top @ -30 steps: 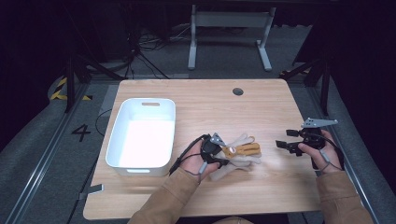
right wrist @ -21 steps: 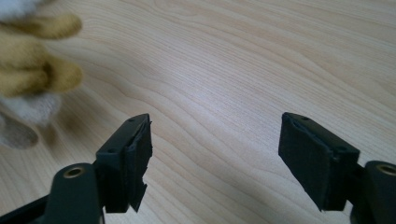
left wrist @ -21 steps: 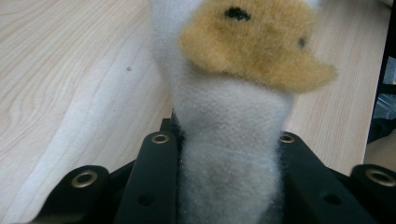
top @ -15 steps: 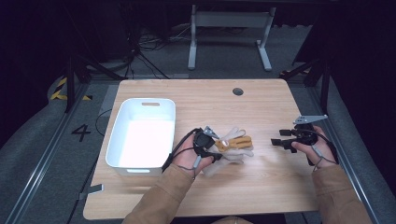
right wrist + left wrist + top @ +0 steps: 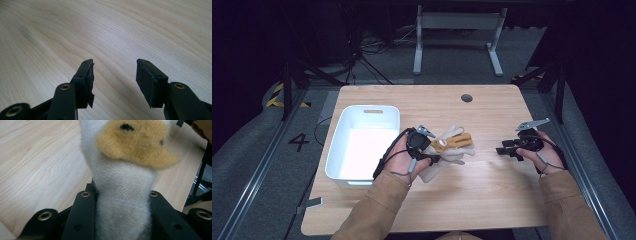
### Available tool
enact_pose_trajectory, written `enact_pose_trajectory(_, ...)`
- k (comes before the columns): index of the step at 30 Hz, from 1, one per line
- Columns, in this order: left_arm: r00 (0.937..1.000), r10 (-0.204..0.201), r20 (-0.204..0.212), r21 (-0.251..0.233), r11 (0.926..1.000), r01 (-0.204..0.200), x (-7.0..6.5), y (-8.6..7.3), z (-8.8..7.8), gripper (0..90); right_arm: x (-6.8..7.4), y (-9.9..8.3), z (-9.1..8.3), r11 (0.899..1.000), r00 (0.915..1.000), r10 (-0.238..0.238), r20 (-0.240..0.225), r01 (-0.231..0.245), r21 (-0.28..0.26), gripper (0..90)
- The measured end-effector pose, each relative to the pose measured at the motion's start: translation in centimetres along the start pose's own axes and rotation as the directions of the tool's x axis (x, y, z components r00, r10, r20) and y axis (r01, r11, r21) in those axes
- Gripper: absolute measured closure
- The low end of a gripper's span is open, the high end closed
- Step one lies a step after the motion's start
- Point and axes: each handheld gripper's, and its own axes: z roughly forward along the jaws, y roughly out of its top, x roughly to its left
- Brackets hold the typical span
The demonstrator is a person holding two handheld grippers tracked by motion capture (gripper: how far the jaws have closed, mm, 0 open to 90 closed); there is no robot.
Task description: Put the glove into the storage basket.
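Observation:
A white plush toy with orange parts lies mid-table, one end raised off the wood. My left gripper is shut on its white neck; in the left gripper view the plush toy fills the gap between the black jaws of that gripper, and its orange patch with black dots sits just beyond them. My right gripper hovers low over bare wood to the right of the toy, pointing toward it. In the right gripper view that gripper is open; its jaws have just been closing, with nothing between them.
A white plastic bin stands at the table's left, close to my left hand. The wooden table has a round cable hole at the back. Dark floor and a desk frame lie beyond the far edge.
My left gripper has risen and drawn slightly left with the toy in its grip. My right gripper has slid left toward the toy and its jaws stand narrower.

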Motion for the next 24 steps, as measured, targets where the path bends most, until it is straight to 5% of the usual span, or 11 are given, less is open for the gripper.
enact_pose_trajectory(12, 0.9989, -0.031, -0.037, -0.015, 0.9994, 0.030, 0.9, 1.0, -2.1, 73.3, -0.1, -0.1, 0.5, 0.997, 0.9953, -0.070, 0.067, 0.069, 0.016, 42.2)
enact_pose_trajectory(24, 0.9945, -0.063, -0.083, -0.042, 0.9973, 0.060, 2.0, 1.3, -4.2, 73.1, -0.1, -0.2, 0.3, 0.999, 0.9960, -0.050, 0.073, 0.049, 0.017, 42.1)
